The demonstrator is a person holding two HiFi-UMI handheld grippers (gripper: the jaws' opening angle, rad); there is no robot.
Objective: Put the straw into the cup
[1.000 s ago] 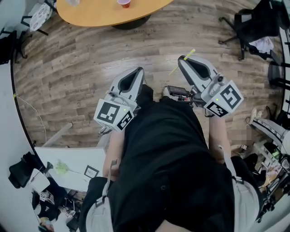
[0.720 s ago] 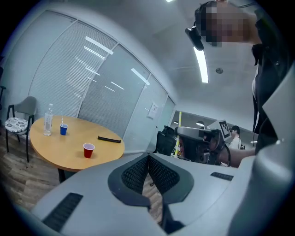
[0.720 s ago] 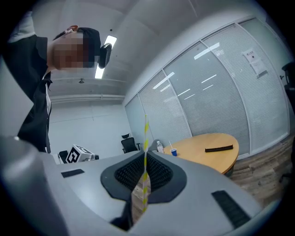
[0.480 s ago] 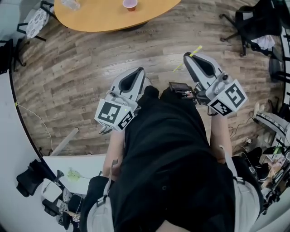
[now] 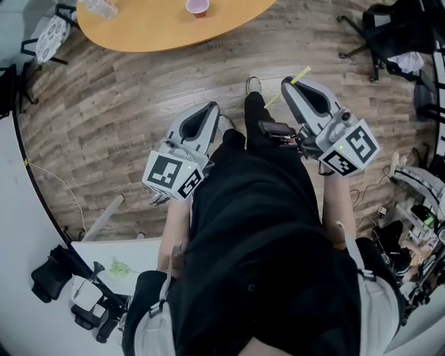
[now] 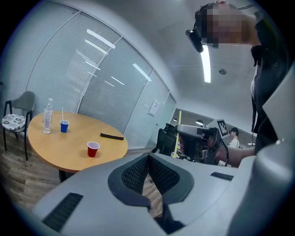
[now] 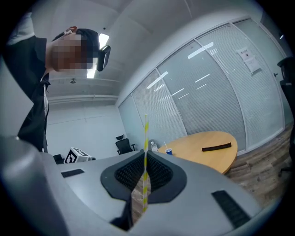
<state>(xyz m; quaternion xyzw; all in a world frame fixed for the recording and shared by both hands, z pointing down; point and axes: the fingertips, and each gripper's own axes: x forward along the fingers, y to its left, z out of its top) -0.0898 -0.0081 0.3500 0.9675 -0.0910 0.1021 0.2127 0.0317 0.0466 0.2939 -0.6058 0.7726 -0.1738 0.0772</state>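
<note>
My right gripper (image 5: pixel 290 85) is shut on a yellow-and-white striped straw (image 5: pixel 301 75), which sticks out past the jaw tips. In the right gripper view the straw (image 7: pixel 146 133) stands upright between the pads of that gripper (image 7: pixel 144 159). A red cup (image 5: pixel 197 7) stands on the round wooden table (image 5: pixel 153 28) ahead, apart from both grippers. From the left gripper view the red cup (image 6: pixel 93 149) is near the table's front edge. My left gripper (image 5: pixel 207 111) is shut with nothing in it (image 6: pixel 148 159).
A blue cup (image 6: pixel 64 125) with a straw, a clear bottle (image 6: pixel 47 116) and a flat black object (image 6: pixel 112 136) also sit on the table. A black office chair (image 5: pixel 389 35) stands at the right, another chair (image 5: pixel 49 38) at the left. My foot (image 5: pixel 252 87) is on the wood floor.
The table and red cup have slid further into the head view as I walk toward them. A foot has stepped forward between the grippers. Both grippers keep their hold and pose.
</note>
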